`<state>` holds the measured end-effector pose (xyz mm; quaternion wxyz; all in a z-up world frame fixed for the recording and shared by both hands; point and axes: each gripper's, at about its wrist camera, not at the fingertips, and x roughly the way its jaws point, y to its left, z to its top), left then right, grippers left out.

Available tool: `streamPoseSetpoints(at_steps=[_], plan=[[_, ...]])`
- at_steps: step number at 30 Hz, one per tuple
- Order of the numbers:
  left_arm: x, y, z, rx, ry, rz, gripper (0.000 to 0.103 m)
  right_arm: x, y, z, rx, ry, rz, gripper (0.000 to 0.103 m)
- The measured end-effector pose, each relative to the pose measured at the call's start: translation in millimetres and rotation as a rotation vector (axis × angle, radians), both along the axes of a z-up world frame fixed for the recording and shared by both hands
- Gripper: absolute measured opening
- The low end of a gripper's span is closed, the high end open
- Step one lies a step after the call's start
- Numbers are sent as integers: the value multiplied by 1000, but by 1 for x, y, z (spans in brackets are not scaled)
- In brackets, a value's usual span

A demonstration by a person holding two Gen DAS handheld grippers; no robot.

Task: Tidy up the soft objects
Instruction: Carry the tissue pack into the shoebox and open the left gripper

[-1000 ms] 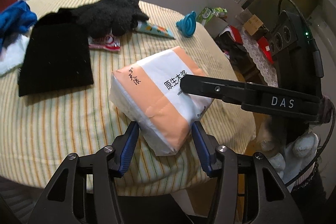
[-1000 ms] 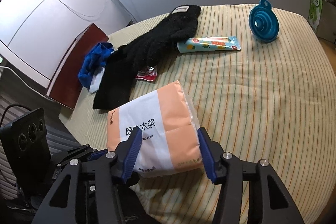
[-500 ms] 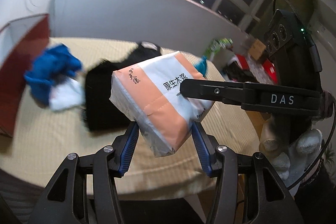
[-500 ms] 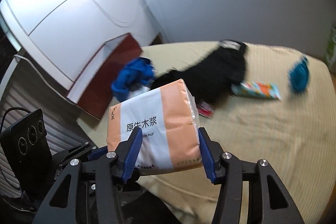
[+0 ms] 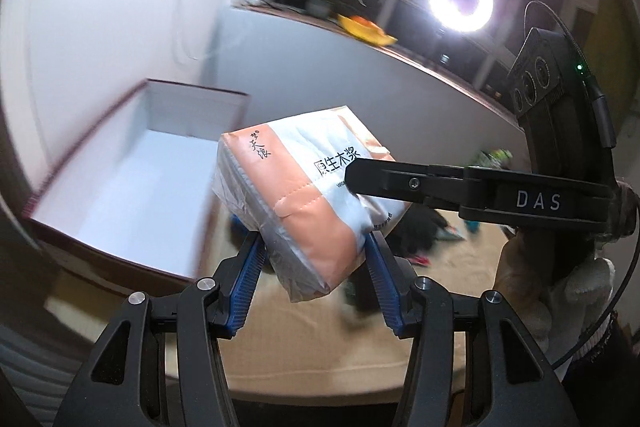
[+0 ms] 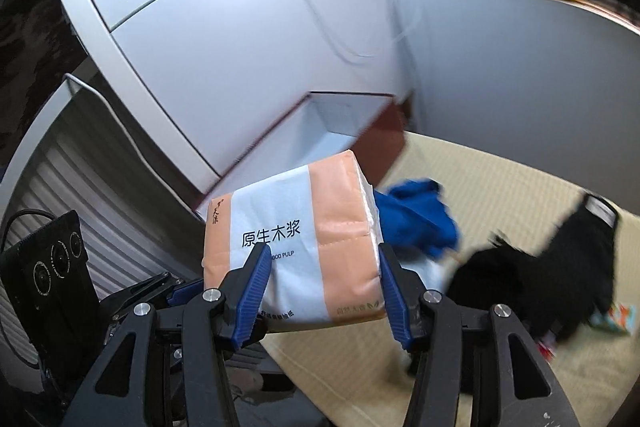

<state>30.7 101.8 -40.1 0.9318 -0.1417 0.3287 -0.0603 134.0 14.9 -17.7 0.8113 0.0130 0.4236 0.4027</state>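
A tissue pack hangs in mid-air above the striped table, clamped from two sides: the left gripper pinches one end, the right gripper the other, a shared grip that likely keeps the soft, yielding packet level. At about ten o'clock in the left view waits an open white-lined box, the probable destination. A blue cloth and black gloves, blurred, lie on the table at three o'clock of the pack.
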Motion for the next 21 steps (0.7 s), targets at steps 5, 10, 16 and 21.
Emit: streamPoseSetpoints(at_steps=[5, 10, 16, 21], plan=[[2, 37, 1, 42, -1, 69, 52, 13, 48, -2, 9, 2, 46, 49], [19, 65, 0, 49, 32, 97, 52, 23, 85, -9, 7, 12, 65, 50], [37, 81, -9, 100, 66, 146, 52, 35, 116, -23, -17, 47, 72, 49], [42, 93, -19, 124, 97, 202, 51, 38, 127, -34, -46, 41, 90, 49]])
